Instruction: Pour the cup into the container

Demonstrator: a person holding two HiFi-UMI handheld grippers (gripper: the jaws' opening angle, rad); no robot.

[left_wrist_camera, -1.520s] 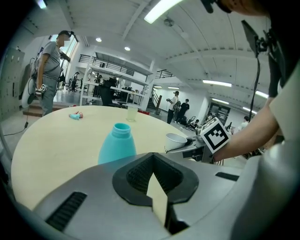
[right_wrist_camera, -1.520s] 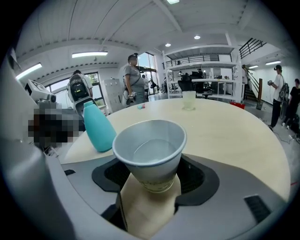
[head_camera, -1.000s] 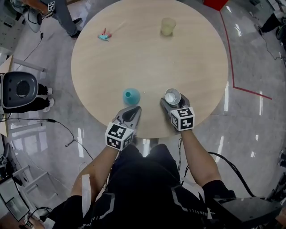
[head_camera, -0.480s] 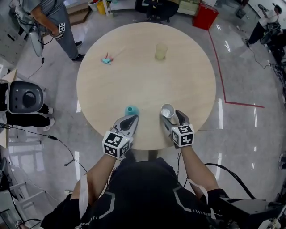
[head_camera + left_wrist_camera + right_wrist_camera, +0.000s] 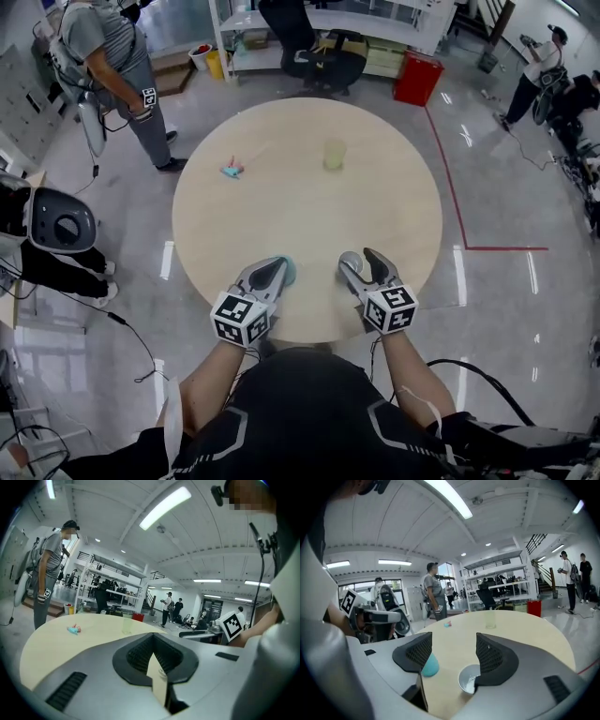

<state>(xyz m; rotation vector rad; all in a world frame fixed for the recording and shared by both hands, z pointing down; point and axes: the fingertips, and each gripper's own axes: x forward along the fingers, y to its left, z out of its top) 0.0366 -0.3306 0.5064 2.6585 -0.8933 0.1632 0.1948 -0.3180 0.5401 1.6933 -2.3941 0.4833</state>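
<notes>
No readable text, numbers or brands anywhere. Only black-and-white square marker patterns on my left tool's cube [image 5: 242, 317] and right tool's cube [image 5: 391, 307]

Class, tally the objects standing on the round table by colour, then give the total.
Teal: 2, the teal container and the small teal-and-pink item
White: 1, the white cup
Pale yellow: 1, the translucent cup
Total: 4

A small teal-and-pink object [image 5: 231, 170] lies on the round table [image 5: 403, 197] (a red bin [image 5: 417, 79] stands beyond).
</notes>
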